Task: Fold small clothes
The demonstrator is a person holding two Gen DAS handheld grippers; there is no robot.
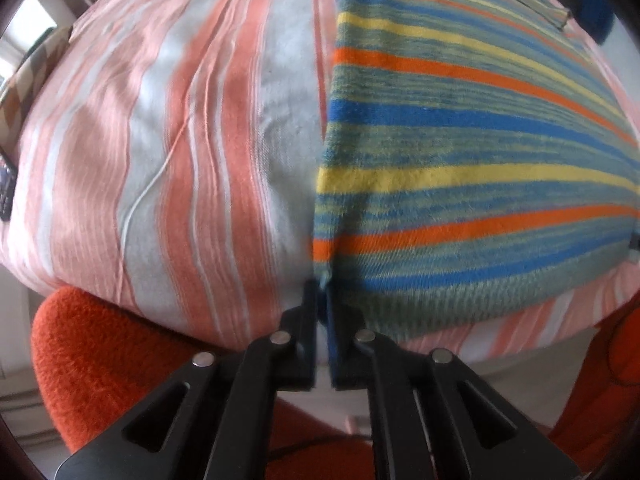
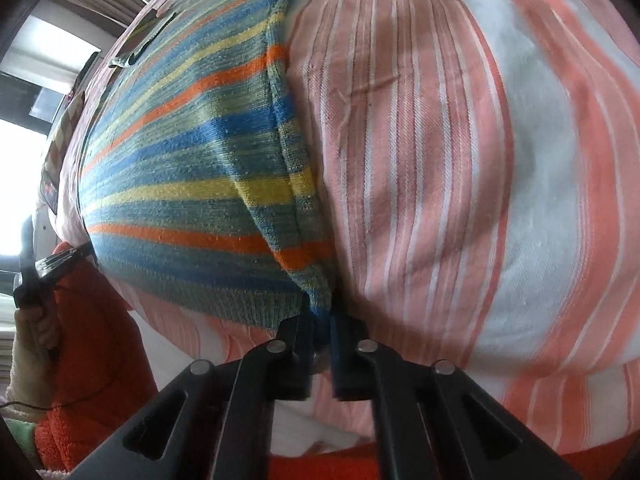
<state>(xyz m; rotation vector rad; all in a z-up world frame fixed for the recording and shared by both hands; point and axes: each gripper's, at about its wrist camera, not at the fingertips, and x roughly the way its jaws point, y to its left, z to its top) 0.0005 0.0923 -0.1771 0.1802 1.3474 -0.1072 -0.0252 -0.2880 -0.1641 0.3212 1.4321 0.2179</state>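
Note:
A knit garment striped blue, green, yellow and orange lies spread flat on a bed with a pink and white striped sheet. In the left wrist view its near left corner sits right at the tips of my left gripper. A thin slit shows between the fingers, which do not visibly press the cloth. In the right wrist view the garment fills the left half. Its near right corner runs down into my right gripper, which is shut on it.
Orange fleece lies below the bed's near edge in both views. A person's hand holds the other gripper at the left of the right wrist view. A checked cushion and a dark device lie at the bed's left side.

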